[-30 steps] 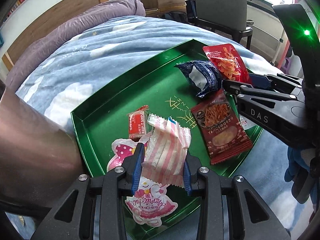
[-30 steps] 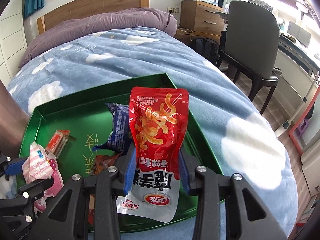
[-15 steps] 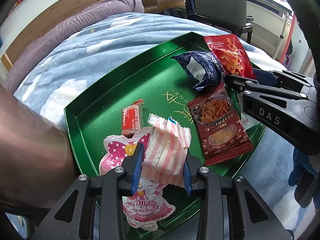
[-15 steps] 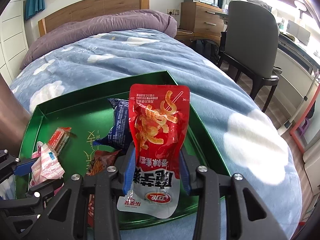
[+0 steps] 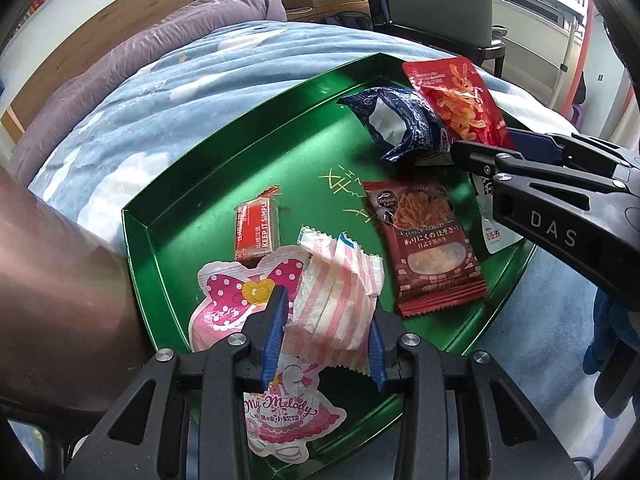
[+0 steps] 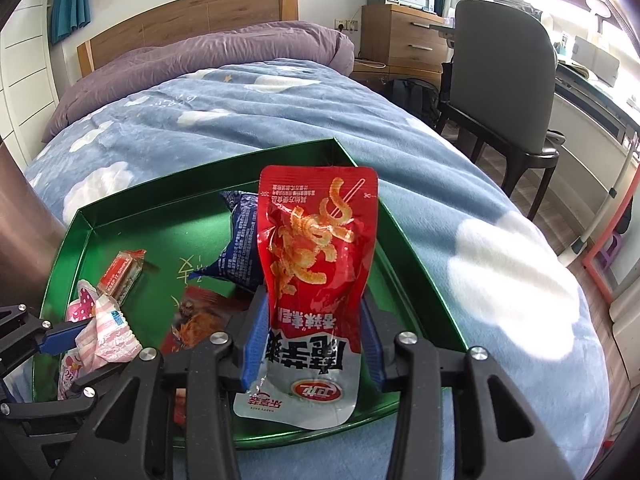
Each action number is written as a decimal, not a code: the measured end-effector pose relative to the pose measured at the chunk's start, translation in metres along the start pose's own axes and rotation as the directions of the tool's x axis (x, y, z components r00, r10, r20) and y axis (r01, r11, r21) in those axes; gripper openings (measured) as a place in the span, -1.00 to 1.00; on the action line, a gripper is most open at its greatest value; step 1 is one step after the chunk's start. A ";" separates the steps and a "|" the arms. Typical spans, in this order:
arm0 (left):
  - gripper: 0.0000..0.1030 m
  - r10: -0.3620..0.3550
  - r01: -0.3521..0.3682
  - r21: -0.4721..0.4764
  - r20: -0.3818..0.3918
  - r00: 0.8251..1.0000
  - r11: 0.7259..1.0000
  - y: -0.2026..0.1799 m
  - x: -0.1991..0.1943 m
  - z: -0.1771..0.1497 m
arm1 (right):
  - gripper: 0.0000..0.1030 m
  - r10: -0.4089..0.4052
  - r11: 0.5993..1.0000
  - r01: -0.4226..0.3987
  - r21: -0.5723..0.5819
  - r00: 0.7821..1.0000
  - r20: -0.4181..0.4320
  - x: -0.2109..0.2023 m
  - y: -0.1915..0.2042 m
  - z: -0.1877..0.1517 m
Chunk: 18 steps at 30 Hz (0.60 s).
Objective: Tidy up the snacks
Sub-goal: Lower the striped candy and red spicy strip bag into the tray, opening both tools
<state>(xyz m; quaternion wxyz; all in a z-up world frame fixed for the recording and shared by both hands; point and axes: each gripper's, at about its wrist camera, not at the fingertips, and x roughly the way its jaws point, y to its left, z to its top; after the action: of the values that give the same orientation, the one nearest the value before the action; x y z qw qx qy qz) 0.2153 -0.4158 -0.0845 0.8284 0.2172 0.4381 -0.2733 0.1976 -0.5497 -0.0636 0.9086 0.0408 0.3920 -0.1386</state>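
Note:
A green tray (image 5: 240, 148) lies on the bed. My left gripper (image 5: 326, 308) is shut on a pink-striped packet (image 5: 336, 300), held just over a pink My Melody pouch (image 5: 224, 304) at the tray's near left corner. My right gripper (image 6: 313, 300) has its jaws opening around a red snack pouch (image 6: 316, 240). The pouch still stands between the pads, leaning on a dark blue packet (image 6: 240, 248) with its lower end over the tray's near rim (image 6: 280, 436). A dark red noodle packet (image 5: 428, 248) and a small red bar (image 5: 256, 232) lie flat in the tray.
The tray sits on a blue cloud-print blanket (image 6: 440, 184) with a purple duvet (image 6: 208, 60) behind it. A grey chair (image 6: 504, 80) and wooden drawers (image 6: 404, 40) stand to the right of the bed. A brown blurred surface (image 5: 60, 280) fills the left edge.
The right gripper's jaws have widened around the red pouch, which has flattened and sagged slightly. The left gripper keeps its hold on the pink-striped packet, with only a small shift.

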 end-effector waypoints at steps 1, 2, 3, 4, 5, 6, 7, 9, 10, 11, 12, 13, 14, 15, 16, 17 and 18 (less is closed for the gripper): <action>-0.38 0.003 -0.003 0.002 0.003 1.000 1.000 0.000 -0.001 0.000 | 0.13 0.000 1.000 0.000 0.000 1.000 0.001 0.000 0.000 -0.001; -0.38 0.006 -0.006 0.007 0.007 1.000 1.000 -0.001 -0.001 0.000 | 0.21 0.002 1.000 -0.002 0.002 1.000 0.001 -0.001 0.000 -0.002; -0.37 0.012 -0.012 0.013 0.008 1.000 1.000 -0.002 -0.002 0.000 | 0.27 0.003 1.000 -0.003 0.006 1.000 0.002 -0.001 0.000 -0.003; -0.37 0.013 -0.013 0.014 0.008 1.000 1.000 -0.003 -0.003 -0.001 | 0.28 0.003 1.000 -0.003 0.011 1.000 0.001 -0.002 0.000 -0.004; -0.36 0.009 -0.009 0.013 0.007 1.000 1.000 -0.003 -0.004 -0.001 | 0.30 0.003 1.000 -0.003 0.013 1.000 0.000 -0.002 0.000 -0.005; -0.35 0.006 -0.006 0.011 0.005 1.000 1.000 -0.003 -0.005 -0.001 | 0.34 0.004 1.000 -0.004 0.014 1.000 -0.001 -0.003 -0.001 -0.005; -0.31 0.005 -0.005 0.011 0.004 1.000 1.000 -0.003 -0.006 -0.001 | 0.41 0.006 1.000 -0.006 0.016 1.000 -0.003 -0.004 -0.001 -0.006; -0.22 0.015 -0.015 0.013 0.008 1.000 1.000 -0.003 -0.010 -0.001 | 0.50 0.003 1.000 -0.003 0.020 1.000 -0.006 -0.006 -0.002 -0.007; -0.16 0.018 -0.019 0.014 0.011 1.000 1.000 -0.003 -0.011 0.000 | 0.50 0.001 1.000 -0.001 0.021 1.000 -0.008 -0.007 -0.002 -0.008; -0.14 0.019 -0.020 0.014 0.013 1.000 1.000 -0.002 -0.013 0.000 | 0.50 0.001 1.000 -0.001 0.023 1.000 -0.009 -0.008 -0.003 -0.008; -0.10 0.018 -0.018 0.014 0.012 1.000 1.000 -0.001 -0.015 0.001 | 0.51 0.001 1.000 0.000 0.025 1.000 -0.011 -0.010 -0.004 -0.008; -0.08 0.021 -0.021 0.014 0.012 1.000 1.000 -0.001 -0.017 0.001 | 0.51 -0.001 1.000 0.002 0.027 1.000 -0.014 -0.011 -0.004 -0.008; -0.07 0.024 -0.024 0.013 0.013 1.000 1.000 0.000 -0.018 0.001 | 0.52 -0.003 1.000 0.004 0.028 1.000 -0.016 -0.013 -0.005 -0.008; -0.07 0.026 -0.026 0.012 0.015 1.000 1.000 0.001 -0.022 0.001 | 0.52 -0.005 1.000 0.005 0.030 1.000 -0.016 -0.016 -0.005 -0.008; -0.06 0.027 -0.027 0.010 0.016 1.000 1.000 0.002 -0.024 0.001 | 0.52 -0.006 0.999 0.006 0.035 1.000 -0.014 -0.019 -0.006 -0.008; -0.05 0.029 -0.029 0.010 0.018 0.999 1.000 0.003 -0.027 0.002 | 0.52 -0.005 0.999 0.006 0.038 1.000 -0.010 -0.023 -0.006 -0.008; -0.02 0.031 -0.031 0.008 0.021 0.999 0.999 0.004 -0.031 0.002 | 0.53 -0.006 0.999 0.006 0.040 1.000 -0.008 -0.027 -0.006 -0.007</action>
<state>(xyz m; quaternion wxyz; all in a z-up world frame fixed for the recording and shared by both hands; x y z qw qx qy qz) 0.2049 -0.4059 -0.0562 0.8361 0.2246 0.4250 -0.2644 0.1734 -0.5486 -0.0492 0.9057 0.0581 0.3927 -0.1489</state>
